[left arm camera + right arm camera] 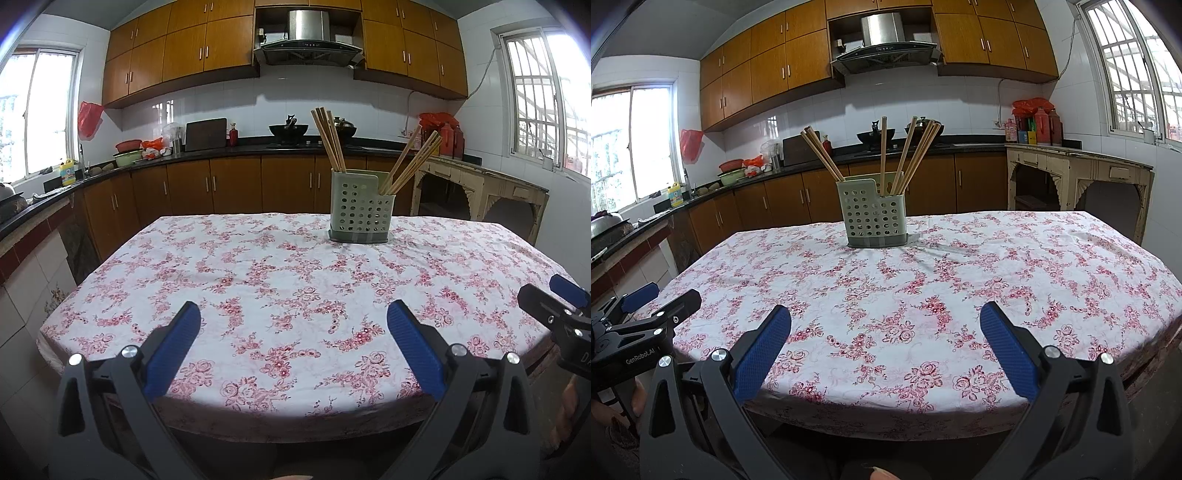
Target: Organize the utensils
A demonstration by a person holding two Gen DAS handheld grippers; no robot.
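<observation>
At the far middle of the table (pixel 280 266), every chopstick in view (pixel 905 158) already stands in the perforated holder (pixel 873 218), no utensil lies loose, and the left tool (pixel 293 317) and right tool (pixel 885 321) hover spread and empty, so the sorting looks finished

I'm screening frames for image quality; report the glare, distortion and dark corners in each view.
Left wrist view: both windows are blown out white, cabinets bow from fisheye, and the corners are vignetted black. Right wrist view: same overexposed windows and a curved table edge; the utensil holder and chopsticks stay sharp.
</observation>
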